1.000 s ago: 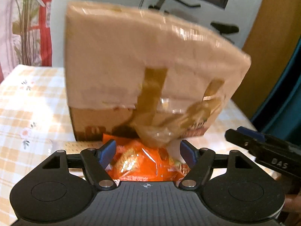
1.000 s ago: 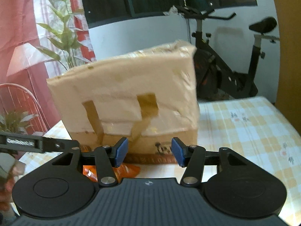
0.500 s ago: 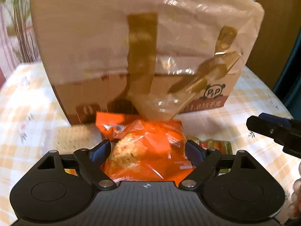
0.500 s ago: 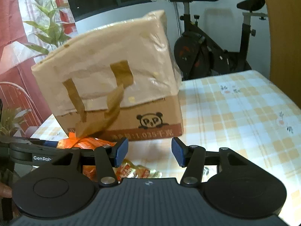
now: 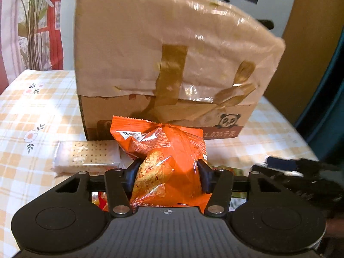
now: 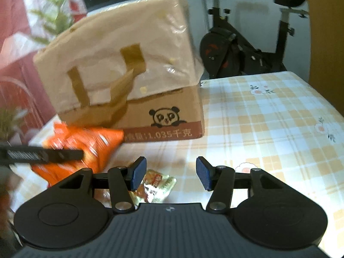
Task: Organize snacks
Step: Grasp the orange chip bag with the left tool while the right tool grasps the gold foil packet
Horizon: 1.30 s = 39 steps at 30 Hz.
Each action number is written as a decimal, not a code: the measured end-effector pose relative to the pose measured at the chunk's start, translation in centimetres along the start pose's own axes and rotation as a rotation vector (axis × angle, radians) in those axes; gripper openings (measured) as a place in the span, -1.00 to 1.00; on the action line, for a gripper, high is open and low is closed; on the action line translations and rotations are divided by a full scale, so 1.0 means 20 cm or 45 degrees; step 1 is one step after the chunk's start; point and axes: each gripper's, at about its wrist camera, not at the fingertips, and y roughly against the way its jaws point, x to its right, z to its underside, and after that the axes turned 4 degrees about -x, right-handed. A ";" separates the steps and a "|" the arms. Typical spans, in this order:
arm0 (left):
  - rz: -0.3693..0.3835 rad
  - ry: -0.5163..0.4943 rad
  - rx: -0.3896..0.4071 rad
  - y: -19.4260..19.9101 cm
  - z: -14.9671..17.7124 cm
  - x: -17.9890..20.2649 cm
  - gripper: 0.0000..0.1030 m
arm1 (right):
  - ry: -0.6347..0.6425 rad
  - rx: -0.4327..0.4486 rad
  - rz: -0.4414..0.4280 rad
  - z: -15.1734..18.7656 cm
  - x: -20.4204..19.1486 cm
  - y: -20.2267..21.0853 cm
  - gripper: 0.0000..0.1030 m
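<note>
An orange snack bag (image 5: 172, 148) stands in front of a tall taped cardboard box (image 5: 172, 53) on the checked tablecloth. My left gripper (image 5: 168, 172) has the bag between its jaws, which are closing; both pads press into its crinkled sides. In the right wrist view the bag (image 6: 90, 142) shows blurred at the left, beside the left gripper's black finger (image 6: 43, 154). My right gripper (image 6: 171, 172) is open with nothing between its fingers, just right of a small gold-and-red wrapped snack (image 6: 157, 183) on the cloth. The box (image 6: 129, 64) stands behind.
A clear pack of pale crackers (image 5: 86, 154) lies left of the orange bag, against the box. The checked tablecloth (image 6: 268, 118) stretches right of the box. An exercise bike (image 6: 247, 43) stands beyond the table's far edge, and a plant (image 5: 32, 21) at the left.
The left jaws widened around the orange bag, then closed onto it, so it is now pinched and stands higher. The right gripper sank toward the table, its jaws unchanged.
</note>
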 end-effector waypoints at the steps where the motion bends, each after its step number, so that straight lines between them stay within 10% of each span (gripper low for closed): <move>1: 0.000 -0.001 0.016 0.03 0.01 -0.01 0.10 | 0.040 -0.015 -0.001 0.01 -0.01 -0.01 0.06; 17: -0.058 0.177 0.133 0.19 0.02 -0.18 0.10 | 0.579 -0.248 -0.101 0.06 -0.15 -0.22 0.39; 39: -0.047 0.154 0.129 0.16 0.06 -0.16 0.10 | 0.541 -0.153 -0.185 0.00 -0.23 -0.40 0.32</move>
